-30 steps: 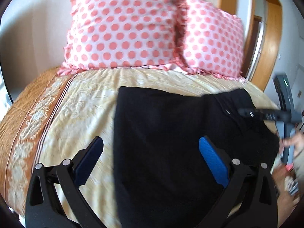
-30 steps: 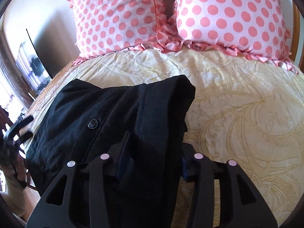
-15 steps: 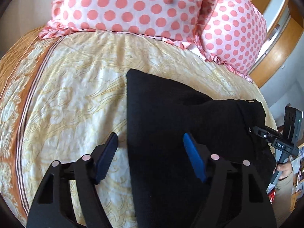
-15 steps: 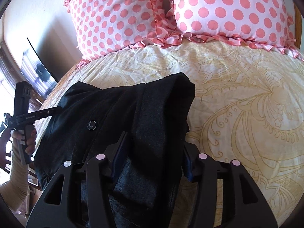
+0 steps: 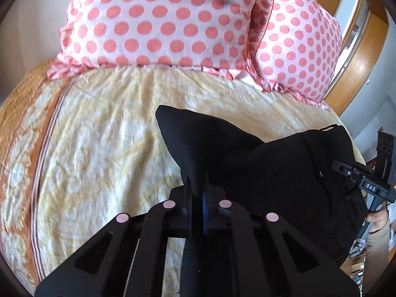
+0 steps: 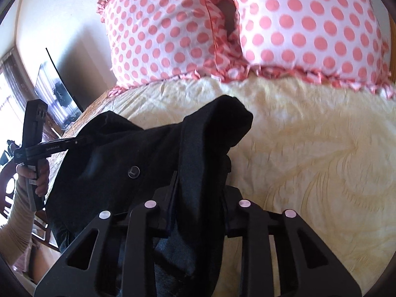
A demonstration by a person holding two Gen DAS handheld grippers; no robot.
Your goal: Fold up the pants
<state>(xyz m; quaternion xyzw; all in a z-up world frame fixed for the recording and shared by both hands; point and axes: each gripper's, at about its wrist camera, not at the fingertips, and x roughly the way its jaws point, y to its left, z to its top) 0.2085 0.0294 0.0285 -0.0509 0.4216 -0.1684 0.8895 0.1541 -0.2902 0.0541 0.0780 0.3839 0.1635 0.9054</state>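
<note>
Black pants (image 5: 272, 170) lie on a yellow patterned bedspread (image 5: 104, 148). My left gripper (image 5: 198, 193) is shut on the pants' left edge, pinching a raised fold of cloth. In the right wrist view my right gripper (image 6: 200, 193) is shut on a thick bunch of the pants (image 6: 148, 153), whose button (image 6: 134, 171) shows to the left. The right gripper also shows in the left wrist view (image 5: 346, 170) at the pants' right end. The left gripper also shows in the right wrist view (image 6: 81, 142) at the pants' far left.
Two pink polka-dot pillows (image 5: 163, 22) (image 6: 307, 24) stand at the head of the bed. A wooden bed frame (image 5: 358, 57) is at the right. A dark screen (image 6: 54, 91) stands to the left of the bed. Open bedspread (image 6: 321, 153) lies right of the pants.
My left gripper went from wide open over the pants to shut on their left edge, lifting a fold. The right gripper stayed shut on the cloth and moved a little towards the pillows.
</note>
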